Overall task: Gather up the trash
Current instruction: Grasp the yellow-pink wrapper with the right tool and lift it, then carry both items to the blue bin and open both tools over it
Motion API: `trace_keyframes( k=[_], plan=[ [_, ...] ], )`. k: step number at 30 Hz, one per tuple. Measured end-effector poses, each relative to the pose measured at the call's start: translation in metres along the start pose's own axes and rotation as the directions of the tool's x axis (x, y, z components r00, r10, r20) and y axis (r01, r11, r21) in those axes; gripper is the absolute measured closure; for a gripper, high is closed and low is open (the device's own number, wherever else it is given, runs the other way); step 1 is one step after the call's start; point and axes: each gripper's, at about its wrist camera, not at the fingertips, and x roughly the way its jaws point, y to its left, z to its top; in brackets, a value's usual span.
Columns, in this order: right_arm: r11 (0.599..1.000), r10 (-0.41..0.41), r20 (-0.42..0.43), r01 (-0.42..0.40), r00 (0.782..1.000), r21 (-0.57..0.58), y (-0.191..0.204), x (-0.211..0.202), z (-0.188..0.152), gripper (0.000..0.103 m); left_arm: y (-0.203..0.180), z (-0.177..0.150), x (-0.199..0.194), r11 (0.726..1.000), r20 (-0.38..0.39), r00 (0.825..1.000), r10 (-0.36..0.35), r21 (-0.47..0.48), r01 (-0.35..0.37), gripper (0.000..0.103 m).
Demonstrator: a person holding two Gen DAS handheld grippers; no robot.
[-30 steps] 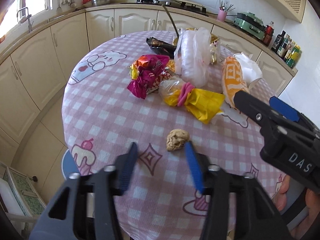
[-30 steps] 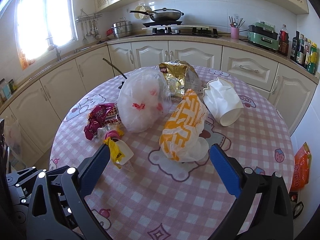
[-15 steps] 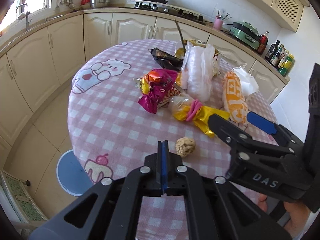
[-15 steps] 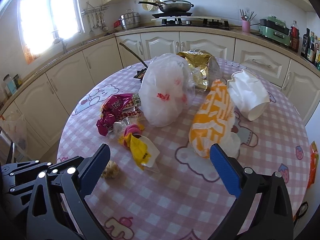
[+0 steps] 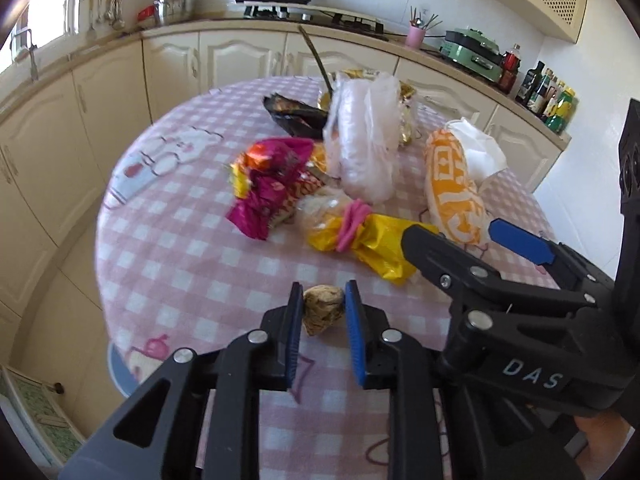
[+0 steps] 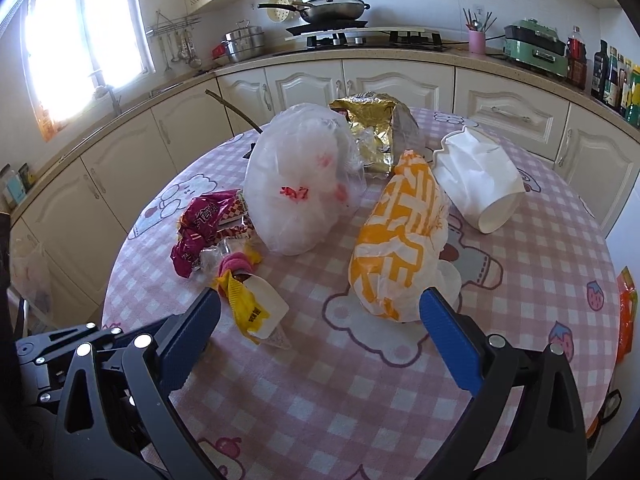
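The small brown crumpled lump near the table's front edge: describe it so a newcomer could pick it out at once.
On the round table with the pink checked cloth, look to the near edge, in front of the wrapper pile. The crumpled brown paper ball sits there alone, between the blue pads of the left gripper. It is the only dull, fist-like wad; its neighbours are bright, glossy bags.

Tabletop (image 6: 320,380): pink-and-white check, cartoon prints. Crumpled wad (image 5: 323,309): tan-brown. Wrapper (image 5: 268,192): magenta and orange. Bag (image 6: 400,240): orange-and-white. Cup (image 6: 476,184): white. Foil bag (image 6: 372,128): gold. Claw pads (image 6: 448,340): blue.
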Motion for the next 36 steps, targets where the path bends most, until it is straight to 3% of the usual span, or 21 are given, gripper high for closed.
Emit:
trace_keyframes(
  k=[6, 11, 14, 16, 19, 25, 29, 31, 36],
  plan=[
    [0.998, 0.06, -0.02, -0.06, 0.998, 0.005, 0.013, 0.009, 0.004, 0.009, 0.026, 0.001, -0.015, 0.997, 0.025, 0.998, 0.057, -0.047, -0.056, 0.083],
    [0.997, 0.079, -0.054, -0.08, 0.995, -0.012, 0.029, 0.021, 0.004, 0.02, 0.054, 0.002, -0.023, 0.99, 0.036, 0.994, 0.103, -0.099, -0.099, 0.083],
    [0.995, 0.09, -0.086, -0.093, 0.992, -0.029, 0.039, 0.03, 0.003, 0.041, 0.065, 0.002, -0.026, 0.988, 0.044, 0.993, 0.107, -0.113, -0.102, 0.083],
    [0.995, 0.082, -0.101, -0.087, 0.991, -0.044, 0.044, 0.036, 0.003, 0.062, 0.07, 0.003, -0.027, 0.988, 0.047, 0.994, 0.098, -0.123, -0.092, 0.083],
    [0.994, 0.081, -0.097, -0.087, 0.992, -0.061, 0.049, 0.034, 0.002, 0.076, 0.075, 0.001, -0.029, 0.988, 0.054, 0.994, 0.092, -0.128, -0.085, 0.083],
    [0.99, 0.089, -0.049, -0.094, 0.995, -0.108, 0.067, 0.017, 0.003, 0.081, 0.097, -0.003, -0.039, 0.985, 0.075, 0.996, 0.056, -0.164, -0.043, 0.083],
    [0.981, 0.113, 0.02, -0.108, 0.993, -0.163, 0.093, -0.005, 0.006, 0.081, 0.118, -0.008, -0.052, 0.977, 0.097, 0.993, 0.069, -0.206, -0.048, 0.083],
    [0.968, 0.167, 0.018, -0.161, 0.986, -0.192, 0.116, -0.007, 0.008, 0.081, 0.133, -0.012, -0.059, 0.971, 0.106, 0.991, 0.076, -0.235, -0.05, 0.083],
    [0.922, 0.271, -0.059, -0.277, 0.961, -0.271, 0.186, 0.021, 0.002, 0.081, 0.193, -0.032, -0.067, 0.934, 0.079, 0.98, 0.18, -0.326, -0.146, 0.083]
  ],
)
